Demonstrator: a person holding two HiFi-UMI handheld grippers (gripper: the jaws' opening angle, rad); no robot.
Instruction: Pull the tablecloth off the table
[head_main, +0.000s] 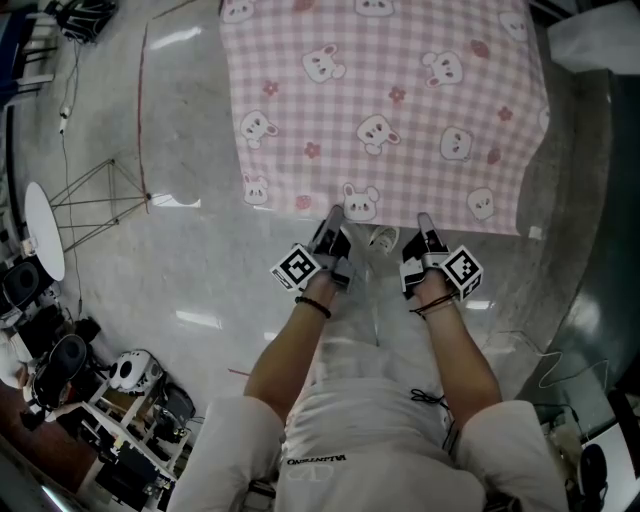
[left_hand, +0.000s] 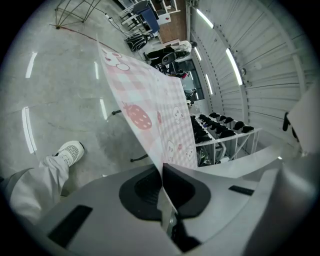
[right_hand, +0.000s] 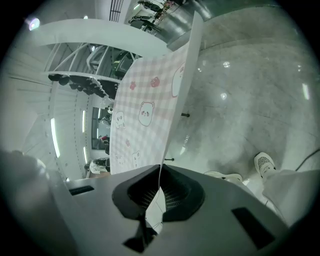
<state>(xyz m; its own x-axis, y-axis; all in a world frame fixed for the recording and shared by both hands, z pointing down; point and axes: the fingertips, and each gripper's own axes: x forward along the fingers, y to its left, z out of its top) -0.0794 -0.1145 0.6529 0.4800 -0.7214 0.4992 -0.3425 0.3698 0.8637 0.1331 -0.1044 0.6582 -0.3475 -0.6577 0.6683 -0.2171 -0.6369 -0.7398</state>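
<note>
A pink checked tablecloth (head_main: 385, 110) with bunny prints covers the table ahead of me and hangs over its near edge. My left gripper (head_main: 333, 218) is shut on that near hem left of centre, and my right gripper (head_main: 425, 222) is shut on it a little to the right. In the left gripper view the tablecloth (left_hand: 150, 112) runs taut away from the closed pads of the left gripper (left_hand: 161, 175). The right gripper view shows the same: the tablecloth (right_hand: 150, 115) rises from the pinch of the right gripper (right_hand: 159, 176). The table itself is hidden under the cloth.
Polished grey floor lies around the table. A wire frame stand (head_main: 95, 200) and a round white disc (head_main: 44, 230) sit at the left, with boxes and gear (head_main: 120, 400) at the lower left. My shoe (left_hand: 70, 151) and trouser legs are below the grippers. Shelving (left_hand: 220, 135) stands beyond.
</note>
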